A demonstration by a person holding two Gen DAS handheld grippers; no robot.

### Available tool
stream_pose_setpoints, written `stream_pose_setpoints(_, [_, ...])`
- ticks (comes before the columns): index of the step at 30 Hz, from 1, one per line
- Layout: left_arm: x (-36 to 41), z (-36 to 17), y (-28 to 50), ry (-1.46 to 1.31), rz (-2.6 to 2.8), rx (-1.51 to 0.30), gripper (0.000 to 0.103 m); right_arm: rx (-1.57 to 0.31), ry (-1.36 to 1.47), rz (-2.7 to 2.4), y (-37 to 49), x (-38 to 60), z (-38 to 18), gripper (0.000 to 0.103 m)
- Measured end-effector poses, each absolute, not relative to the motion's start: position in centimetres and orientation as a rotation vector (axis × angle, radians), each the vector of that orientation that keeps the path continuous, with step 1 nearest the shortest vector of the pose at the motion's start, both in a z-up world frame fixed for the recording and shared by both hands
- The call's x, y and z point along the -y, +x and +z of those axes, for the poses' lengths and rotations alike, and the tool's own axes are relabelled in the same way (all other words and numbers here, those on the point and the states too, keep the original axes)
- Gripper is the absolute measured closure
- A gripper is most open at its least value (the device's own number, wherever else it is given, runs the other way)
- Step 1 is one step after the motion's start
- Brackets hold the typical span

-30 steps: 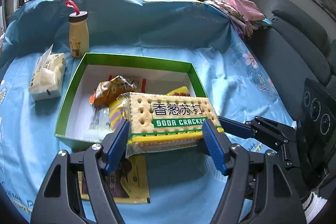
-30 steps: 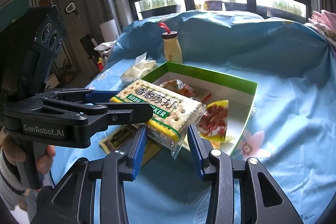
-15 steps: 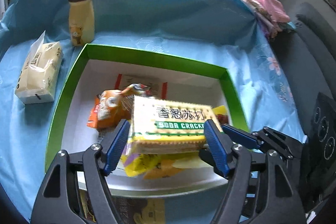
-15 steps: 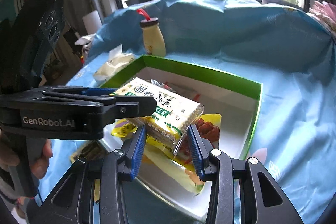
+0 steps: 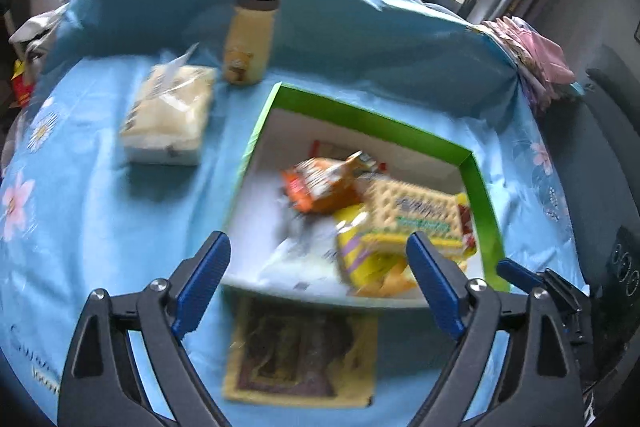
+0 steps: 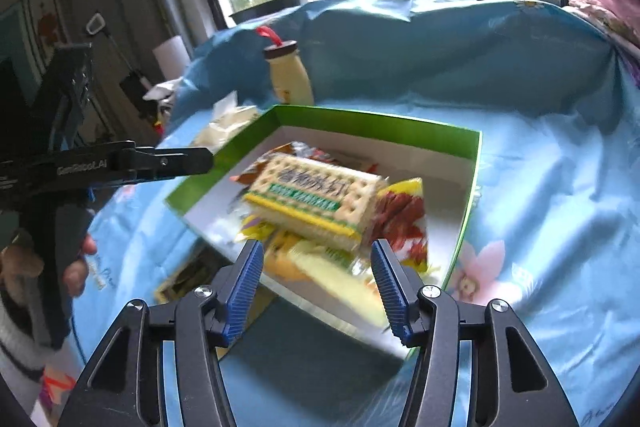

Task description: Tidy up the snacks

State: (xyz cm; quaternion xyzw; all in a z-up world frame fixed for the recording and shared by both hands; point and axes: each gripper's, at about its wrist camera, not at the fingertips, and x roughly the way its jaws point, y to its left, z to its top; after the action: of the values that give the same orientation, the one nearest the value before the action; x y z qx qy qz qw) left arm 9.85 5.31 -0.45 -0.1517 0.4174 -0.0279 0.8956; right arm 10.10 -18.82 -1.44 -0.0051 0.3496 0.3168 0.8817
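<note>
Soda crackers (image 6: 316, 201), the flat rectangular pack, now lie inside the green-rimmed box (image 6: 468, 187), resting on top of the other snack bags toward the box's right side as the right hand looks at it. Neither tool has hold of the pack. The right gripper (image 6: 318, 283) is just short of the pack's near long edge, its blue pads spreading with nothing pressed between them; the pack sits a little beyond and above the fingertips. The left gripper (image 5: 316, 279) stands wide and is widening too, with only the box's near-left corner and the tablecloth (image 5: 100, 211) between its fingers.

From the left gripper the pack (image 5: 416, 219) lies off to the right, past its right finger, long axis running roughly across the view. So the right hand is plainly the nearer one to the crackers.

What seems left to put away is a flat yellow packet (image 5: 300, 351) on the cloth just in front of the box's near wall, almost straight ahead of and below the left gripper. The picture is blurred there, so I can't say for sure what it is, but the left hand looks better placed for it.
</note>
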Motion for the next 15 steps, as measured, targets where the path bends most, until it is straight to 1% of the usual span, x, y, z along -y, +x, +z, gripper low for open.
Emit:
stream_pose_setpoints(4, [-6.7,-2.2,7.6,-0.325,-0.042,-0.913,0.013,-0.755,0.005,0.716,7.9,18.2,-2.2,0.042])
stream_pose_setpoints(7, [-7.7,-4.2,6.6,-0.361,-0.036,-0.963,0.013,-0.81,0.023,0.763,7.1,17.3,-3.4,0.042])
stream_pose_setpoints(11, [-8.4,-6.7,6.3,-0.449,-0.081,-1.043,0.013,-0.902,0.027,0.806,6.9,15.3,-6.0,0.042])
stream_pose_setpoints(15, [-8.3,-7.7,6.4,-0.474,-0.097,-1.078,0.013,-0.95,0.047,0.817,7.5,14.1,-7.6,0.042])
